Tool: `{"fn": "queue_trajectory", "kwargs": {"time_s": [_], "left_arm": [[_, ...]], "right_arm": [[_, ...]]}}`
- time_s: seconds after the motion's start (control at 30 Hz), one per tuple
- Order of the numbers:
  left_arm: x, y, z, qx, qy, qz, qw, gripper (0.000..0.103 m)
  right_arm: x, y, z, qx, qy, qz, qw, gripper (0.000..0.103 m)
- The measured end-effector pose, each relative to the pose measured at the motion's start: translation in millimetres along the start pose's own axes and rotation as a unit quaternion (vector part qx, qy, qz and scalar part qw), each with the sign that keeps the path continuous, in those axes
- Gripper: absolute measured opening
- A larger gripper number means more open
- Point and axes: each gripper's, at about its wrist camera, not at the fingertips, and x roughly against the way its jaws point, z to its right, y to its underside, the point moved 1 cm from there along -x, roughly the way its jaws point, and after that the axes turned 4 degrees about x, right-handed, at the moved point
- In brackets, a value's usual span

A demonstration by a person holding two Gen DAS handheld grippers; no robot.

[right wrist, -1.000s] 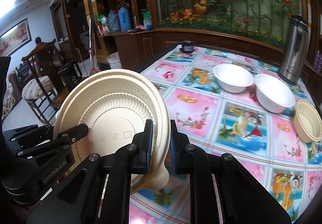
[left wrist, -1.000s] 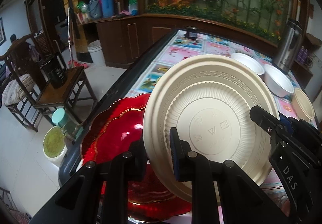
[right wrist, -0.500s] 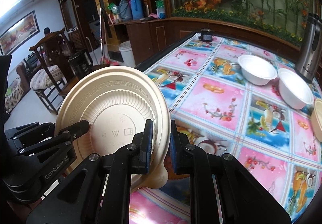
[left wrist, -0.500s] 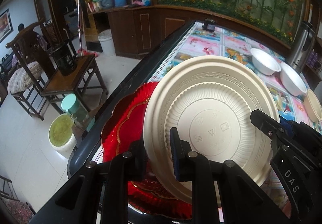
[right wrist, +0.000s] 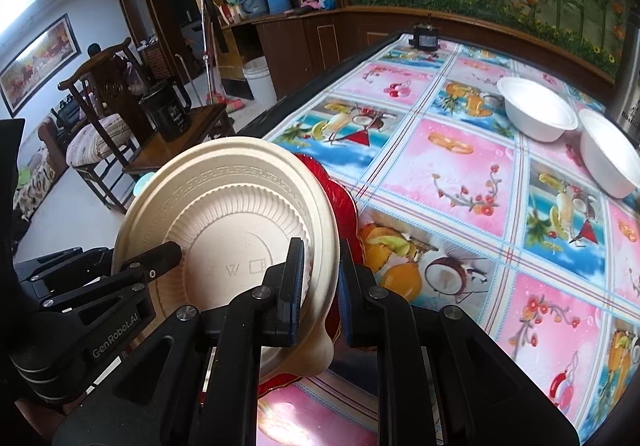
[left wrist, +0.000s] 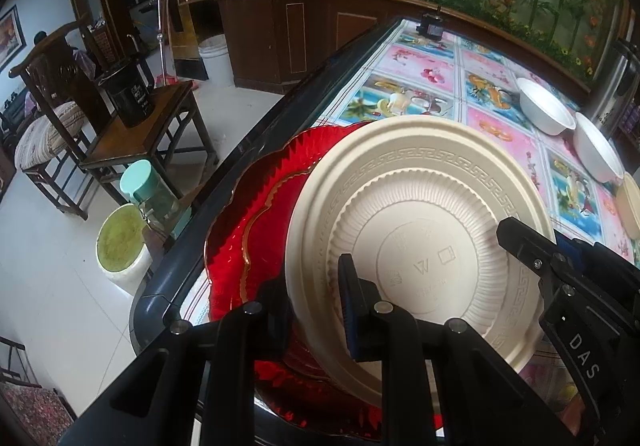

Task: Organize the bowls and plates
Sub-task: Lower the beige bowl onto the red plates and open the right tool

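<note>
Both the left gripper (left wrist: pixel 316 306) and right gripper (right wrist: pixel 318 282) pinch the tilted cream plate (left wrist: pixel 420 246) at its rim, above the red plate (left wrist: pixel 256 230) at the counter (right wrist: pixel 460 173) edge. Uneven release could tip it; white bowls (right wrist: pixel 536 113) sit far beyond.

Cream plate (left wrist: pixel 416 246) hides most of red plate (left wrist: pixel 256 230); steel flask (right wrist: pixel 630 57) and tan bowl (left wrist: pixel 631 205) cut off at frame edge.
</note>
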Motion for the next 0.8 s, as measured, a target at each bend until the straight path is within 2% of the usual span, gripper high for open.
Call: {"fn": "queue_trajectory", "kwargs": {"time_s": [0.23,0.43,0.47,0.57,0.63,0.7,0.8], "left_arm": [[-6,2,-9,0.002,-0.017,-0.006,0.9998,0.020],[-1,4,-14,-0.005,-0.046,0.012,0.9989,0.024],[1,5,-15,-0.007,-0.055,0.020,0.9983,0.029],[9,6,-18,-0.007,-0.041,0.034,0.9986,0.035],[13,6,-18,-0.006,-0.040,0.044,0.9982,0.043],[20,6,-19,-0.010,-0.065,0.066,0.9957,0.074],[30,6,-21,-0.018,-0.076,0.098,0.9921,0.078]], "right_arm": [[-11,0,-7,0.007,-0.008,-0.014,1.000,0.015],[-19,2,-12,0.011,-0.022,-0.023,0.999,0.016],[-19,2,-14,0.016,-0.018,-0.023,0.999,0.017],[-17,1,-15,0.024,-0.012,-0.016,1.000,0.022],[-13,-1,-14,0.024,-0.009,-0.007,1.000,0.022],[-10,-2,-10,0.019,-0.012,-0.002,1.000,0.022],[-4,-2,-2,0.009,-0.017,0.010,1.000,0.022]]}}
